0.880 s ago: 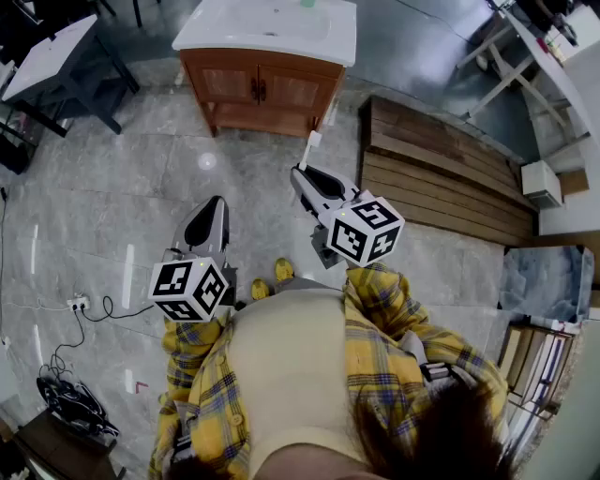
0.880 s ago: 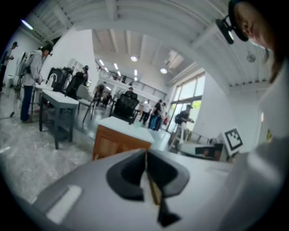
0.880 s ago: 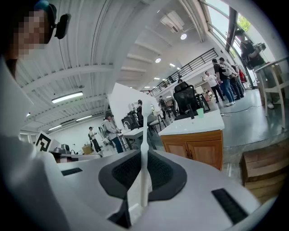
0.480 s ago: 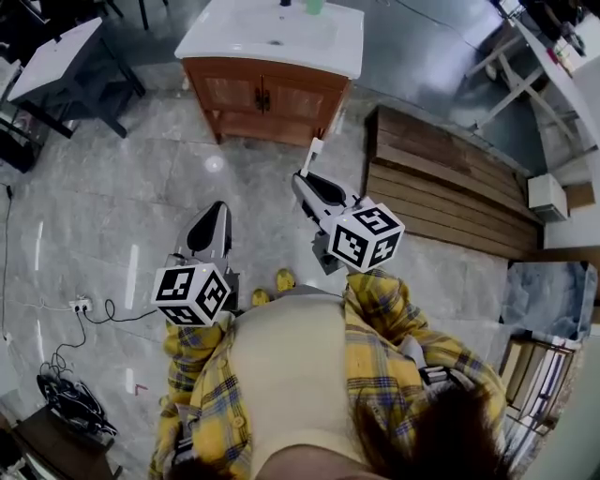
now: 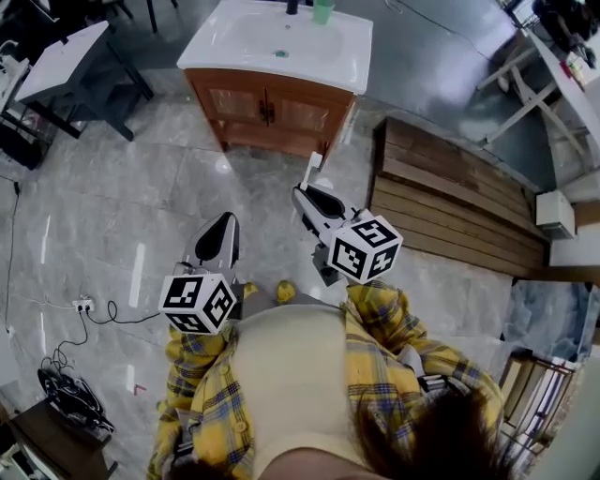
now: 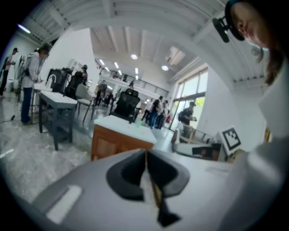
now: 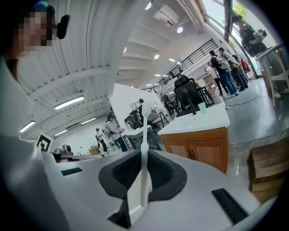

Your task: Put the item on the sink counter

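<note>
Facing the sink tabletop [image 5: 357,58] — well apart.
Right tongs [image 5: 306,192] clamped on a white toothbrush [image 5: 311,171] — left tongs [image 5: 225,225] pressed together, holding nothing.

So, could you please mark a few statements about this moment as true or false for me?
1. The right gripper is shut on a thin white item. True.
2. The left gripper holds a green cup. False: its jaws are together with nothing between them, and the green cup stands on the sink counter.
3. The thin white item lies on the sink counter. False: it is in the right gripper, with open floor between it and the counter.
4. The wooden cabinet doors under the counter are closed. True.
</note>
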